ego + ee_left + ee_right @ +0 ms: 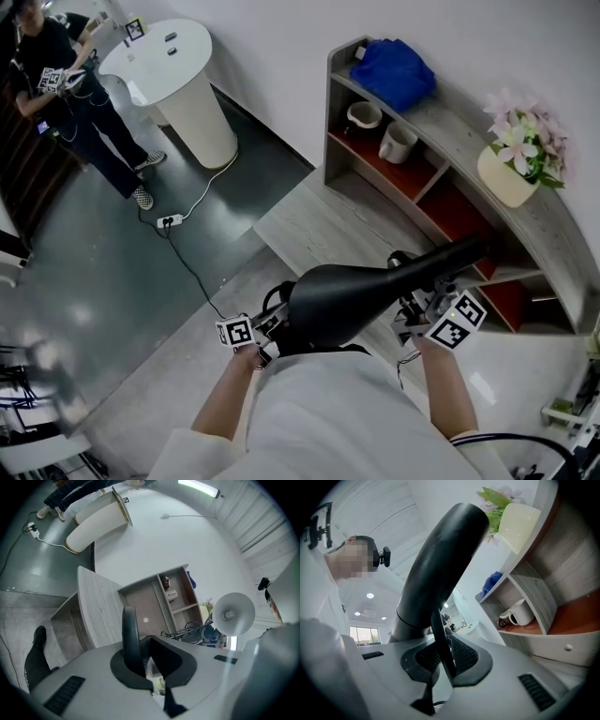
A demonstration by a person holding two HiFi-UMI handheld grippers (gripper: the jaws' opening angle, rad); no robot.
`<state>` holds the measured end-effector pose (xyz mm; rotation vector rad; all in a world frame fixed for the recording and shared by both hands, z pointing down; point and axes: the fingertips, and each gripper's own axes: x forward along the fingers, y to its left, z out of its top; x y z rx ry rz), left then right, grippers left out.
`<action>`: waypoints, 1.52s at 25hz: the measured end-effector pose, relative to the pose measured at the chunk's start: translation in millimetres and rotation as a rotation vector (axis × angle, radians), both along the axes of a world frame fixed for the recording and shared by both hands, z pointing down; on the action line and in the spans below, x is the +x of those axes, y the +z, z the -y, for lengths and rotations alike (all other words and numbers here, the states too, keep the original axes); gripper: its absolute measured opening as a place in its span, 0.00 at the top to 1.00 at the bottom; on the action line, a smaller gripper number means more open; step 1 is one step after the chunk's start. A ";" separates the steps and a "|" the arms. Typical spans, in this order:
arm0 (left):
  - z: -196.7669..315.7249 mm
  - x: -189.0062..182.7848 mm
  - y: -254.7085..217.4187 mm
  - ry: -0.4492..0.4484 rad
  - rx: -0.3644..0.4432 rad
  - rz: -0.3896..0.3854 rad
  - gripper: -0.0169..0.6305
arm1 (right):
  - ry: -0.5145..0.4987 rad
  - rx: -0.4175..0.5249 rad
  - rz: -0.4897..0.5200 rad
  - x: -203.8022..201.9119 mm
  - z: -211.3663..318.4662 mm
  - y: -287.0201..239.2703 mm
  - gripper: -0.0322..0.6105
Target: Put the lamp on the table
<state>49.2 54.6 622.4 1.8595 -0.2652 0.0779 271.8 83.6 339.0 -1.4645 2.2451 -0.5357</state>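
Observation:
I hold a black lamp (349, 296) in the air with both grippers, in front of the person's chest. Its broad dark body fills the middle of the head view and a dark arm (452, 255) runs up to the right. My left gripper (261, 337) is shut on a thin black edge of the lamp (131, 637). My right gripper (418, 317) is shut on a thin black strip (440, 639) below the lamp's thick black tube (440, 559). A low pale wooden table (314, 225) lies ahead and below, also seen in the left gripper view (96, 604).
A curved wooden shelf (441, 131) stands at the right with a blue cloth (392, 70), two mugs (397, 142) and a flower pot (511, 169). A white round pedestal table (178, 70), a person (70, 89) and a floor cable (183, 234) are at the far left.

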 end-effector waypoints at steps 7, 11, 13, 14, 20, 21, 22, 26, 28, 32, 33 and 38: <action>24.4 -1.1 20.2 -0.004 -0.031 -0.021 0.96 | 0.015 -0.032 -0.013 -5.2 35.1 17.5 0.88; 45.8 1.8 35.4 -0.020 -0.046 -0.044 0.96 | -0.003 -0.054 -0.032 -9.3 64.3 30.3 0.88; 55.1 0.0 45.9 -0.032 -0.060 -0.050 0.96 | -0.012 -0.069 -0.034 -12.6 79.9 39.7 0.88; 60.2 -0.8 51.4 -0.039 -0.066 -0.051 0.96 | -0.020 -0.076 -0.036 -14.3 87.6 44.1 0.88; 95.0 5.0 75.6 -0.089 -0.089 -0.064 0.96 | -0.090 -0.105 -0.068 -20.0 136.0 60.6 0.88; 101.5 5.5 78.9 -0.097 -0.092 -0.066 0.96 | -0.099 -0.108 -0.073 -21.2 144.6 62.8 0.88; 108.1 5.4 82.7 -0.105 -0.095 -0.064 0.96 | -0.107 -0.110 -0.077 -22.3 153.5 65.1 0.88; 134.2 4.4 98.8 -0.137 -0.089 -0.079 0.96 | -0.136 -0.121 -0.085 -25.6 186.9 76.4 0.88; 148.3 3.7 106.8 -0.156 -0.086 -0.083 0.96 | -0.156 -0.128 -0.091 -29.4 203.0 83.6 0.88; 171.1 -3.2 130.0 -0.204 -0.095 -0.057 0.96 | -0.208 -0.143 -0.105 -42.2 232.3 99.3 0.88; 175.3 -3.9 134.9 -0.213 -0.103 -0.057 0.96 | -0.219 -0.148 -0.108 -44.8 239.1 103.2 0.88; 194.3 0.4 149.2 -0.246 -0.139 -0.087 0.96 | -0.253 -0.158 -0.128 -54.2 268.9 114.4 0.88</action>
